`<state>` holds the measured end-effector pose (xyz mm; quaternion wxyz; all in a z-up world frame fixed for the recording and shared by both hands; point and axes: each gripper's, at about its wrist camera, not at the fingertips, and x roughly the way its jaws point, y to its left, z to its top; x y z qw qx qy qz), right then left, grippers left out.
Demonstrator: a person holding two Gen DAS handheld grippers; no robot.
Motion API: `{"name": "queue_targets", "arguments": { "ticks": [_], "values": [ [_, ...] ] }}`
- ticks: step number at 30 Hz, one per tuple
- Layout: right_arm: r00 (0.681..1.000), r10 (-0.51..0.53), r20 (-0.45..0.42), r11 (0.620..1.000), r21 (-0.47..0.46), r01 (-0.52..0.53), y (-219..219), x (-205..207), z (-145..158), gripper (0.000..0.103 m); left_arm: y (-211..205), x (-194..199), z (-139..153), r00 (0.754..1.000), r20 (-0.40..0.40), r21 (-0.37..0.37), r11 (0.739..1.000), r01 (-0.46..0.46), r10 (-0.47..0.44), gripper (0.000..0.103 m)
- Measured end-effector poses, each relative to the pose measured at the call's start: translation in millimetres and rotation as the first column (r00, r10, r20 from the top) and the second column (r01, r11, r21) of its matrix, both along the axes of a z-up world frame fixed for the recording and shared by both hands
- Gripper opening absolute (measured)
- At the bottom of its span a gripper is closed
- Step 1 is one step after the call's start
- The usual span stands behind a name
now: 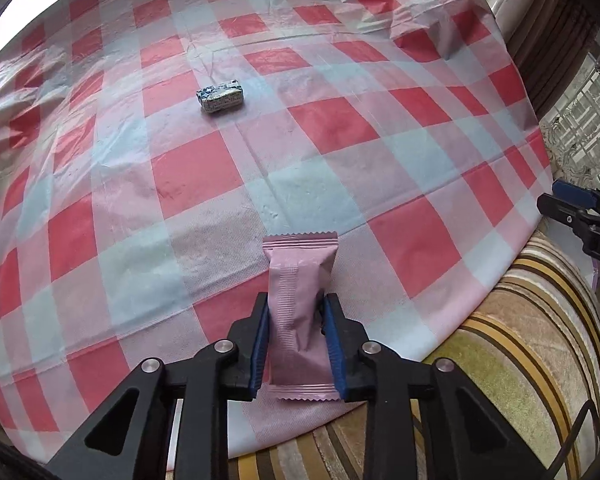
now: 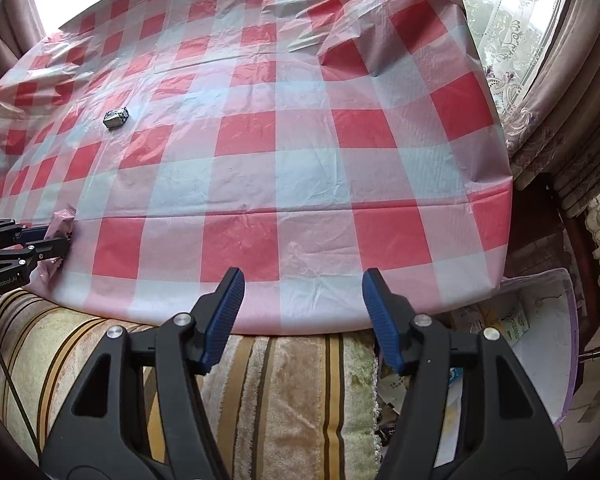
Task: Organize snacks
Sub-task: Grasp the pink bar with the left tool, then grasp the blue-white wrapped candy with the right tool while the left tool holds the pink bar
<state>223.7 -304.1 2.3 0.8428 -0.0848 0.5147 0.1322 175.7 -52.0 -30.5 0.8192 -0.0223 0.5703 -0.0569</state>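
Snacks are partly picked up. The left gripper (image 1: 296,340) squeezes a pink snack pack (image 1: 298,312) at the near edge of the checked tablecloth (image 1: 204,168). One small wrapped candy (image 1: 221,98) lies far out on the cloth, not yet collected. The right gripper (image 2: 303,316) is spread wide with nothing in it. A clear bin (image 2: 548,320) sits beside the table and looks like the place for them.

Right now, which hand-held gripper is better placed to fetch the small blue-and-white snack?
The right hand-held gripper: its jaws are open and empty. The left hand-held gripper is shut on the pink packet. The blue-and-white snack lies untouched.
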Motion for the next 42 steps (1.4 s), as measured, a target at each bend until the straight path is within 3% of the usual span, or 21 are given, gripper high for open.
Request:
{"name": "queue_targets", "arguments": {
  "ticks": [8, 14, 20, 25, 36, 42],
  "values": [
    [0.997, 0.072, 0.02, 0.997, 0.011, -0.072, 52, 22, 3, 0.067, 37, 9, 0, 0.986, 0.031, -0.088, 0.983, -0.162, 0.165, 0.021],
    [0.992, 0.125, 0.015, 0.99, 0.067, -0.126, 110, 46, 2, 0.068, 71, 11, -2, 0.945, 0.059, -0.147, 0.939, -0.311, 0.322, 0.02],
    [0.987, 0.157, 0.034, 0.984, 0.083, -0.159, 168, 62, -5, 0.068, 95, 5, -6, 0.902, 0.077, -0.221, 0.89, -0.399, 0.424, 0.02],
    [0.988, 0.15, 0.038, 0.984, 0.086, -0.153, 204, 76, -14, 0.068, 104, 2, -7, 0.879, 0.091, -0.252, 0.865, -0.435, 0.468, 0.02],
    [0.982, 0.168, 0.081, 0.983, 0.057, -0.173, 264, 93, -21, 0.068, 118, -5, -8, 0.856, 0.094, -0.306, 0.833, -0.461, 0.508, 0.02],
    [0.984, 0.155, 0.086, 0.987, 0.02, -0.157, 273, 101, -28, 0.066, 117, -5, -8, 0.855, 0.097, -0.31, 0.832, -0.461, 0.509, 0.02]
  ]
}}
